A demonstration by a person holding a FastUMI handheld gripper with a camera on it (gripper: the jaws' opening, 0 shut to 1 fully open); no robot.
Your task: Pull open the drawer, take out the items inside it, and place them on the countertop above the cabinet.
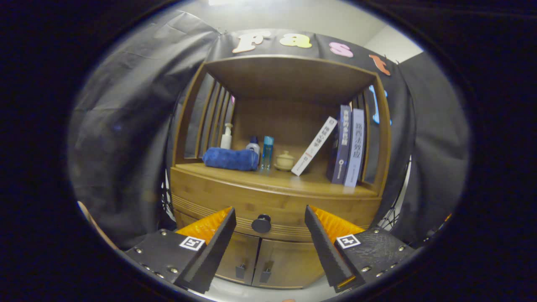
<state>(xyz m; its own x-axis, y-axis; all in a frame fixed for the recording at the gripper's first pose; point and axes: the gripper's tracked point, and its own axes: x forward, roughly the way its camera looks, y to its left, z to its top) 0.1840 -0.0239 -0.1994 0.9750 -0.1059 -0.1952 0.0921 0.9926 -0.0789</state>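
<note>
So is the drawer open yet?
Shut: the drawer front sits flush with the cabinet. The open tongs flank its knob without touching.

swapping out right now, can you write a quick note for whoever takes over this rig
Tool: open, holding nothing, fingers either side of the drawer knob and short of it, not touching.
Drawer: shut, so what is inside cannot be seen.
Countertop: already carries a blue towel, bottles, a small lidded jar and books; bare wood shows at its front edge.
Done: tool lined up on the knob.
Left: grip the knob, pull the drawer open, lift out the items, set them on the countertop.
</note>
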